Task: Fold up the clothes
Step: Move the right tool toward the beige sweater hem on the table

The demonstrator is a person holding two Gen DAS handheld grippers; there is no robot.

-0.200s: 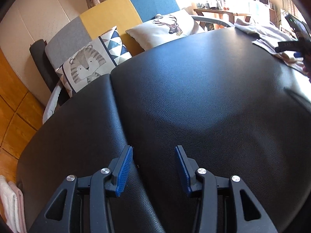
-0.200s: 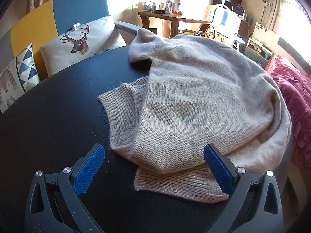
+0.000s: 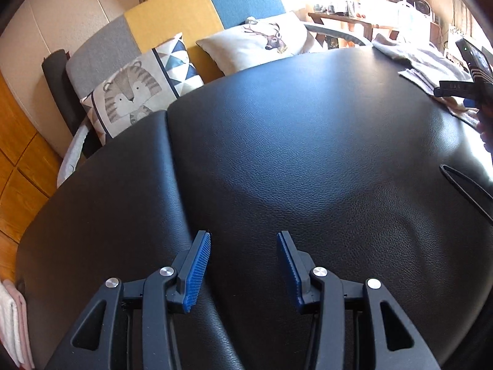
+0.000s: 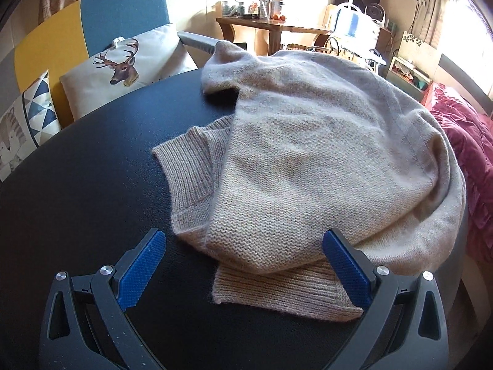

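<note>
A beige knitted sweater (image 4: 308, 166) lies rumpled and partly folded over itself on a black leather surface (image 4: 92, 191). Its ribbed hem sticks out at the near edge. My right gripper (image 4: 243, 240) is wide open just above that near edge, with the sweater between its blue pads (image 4: 141, 265), not gripping it. My left gripper (image 3: 243, 240) is open and empty over bare black leather (image 3: 308, 154), far from the sweater, which shows at the far right of the left wrist view (image 3: 425, 61). The right gripper's body shows there too (image 3: 462, 88).
A sofa with a tiger cushion (image 3: 132, 98) and a deer cushion (image 3: 262, 43) stands behind the surface. A seam (image 3: 172, 166) splits the leather. A wooden table with bottles (image 4: 271, 24) stands beyond, and a red blanket (image 4: 468, 160) lies at the right.
</note>
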